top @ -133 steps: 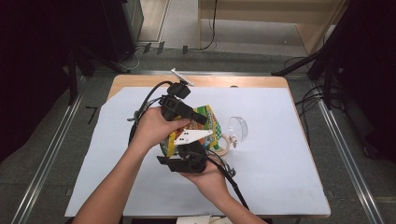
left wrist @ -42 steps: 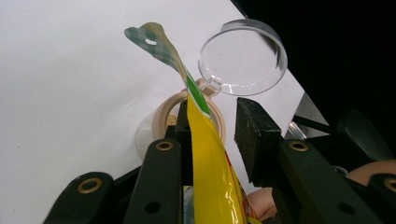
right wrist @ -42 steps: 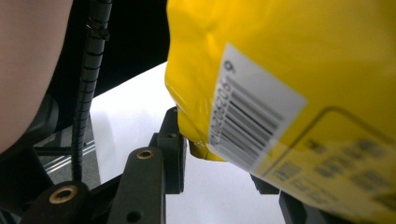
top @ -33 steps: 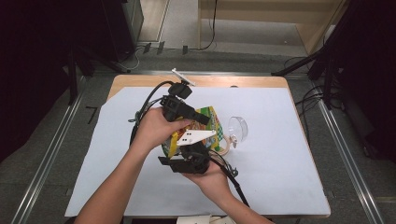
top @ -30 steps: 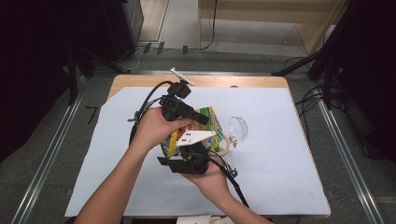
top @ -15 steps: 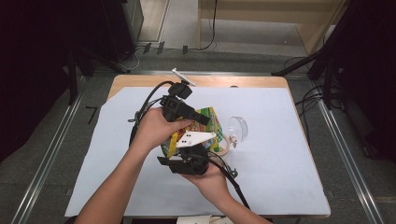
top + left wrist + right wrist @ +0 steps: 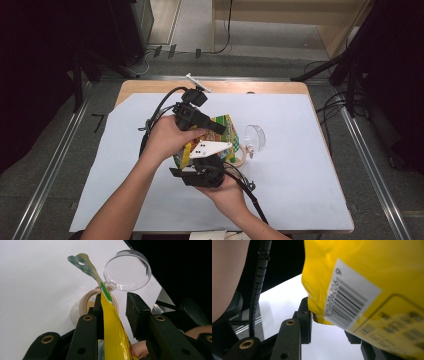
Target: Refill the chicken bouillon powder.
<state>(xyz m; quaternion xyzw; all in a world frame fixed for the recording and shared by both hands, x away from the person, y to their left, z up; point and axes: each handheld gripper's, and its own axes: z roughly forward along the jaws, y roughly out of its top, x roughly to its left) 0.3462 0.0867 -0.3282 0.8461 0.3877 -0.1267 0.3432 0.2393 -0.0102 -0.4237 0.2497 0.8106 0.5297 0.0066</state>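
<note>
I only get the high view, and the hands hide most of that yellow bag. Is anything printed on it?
Observer: Yes. The right gripper view shows a white barcode label on the yellow plastic bag.
Operator: And the clear round thing beside it?
Observer: In the left gripper view it is a clear round plastic lid, standing open at a small beige-rimmed tub that holds yellowish grains.
Operator: Is the left gripper squeezing the bag?
Observer: Not from both sides. The bag's top edge lies against one jaw, and the other pad stands clear of it.
</note>
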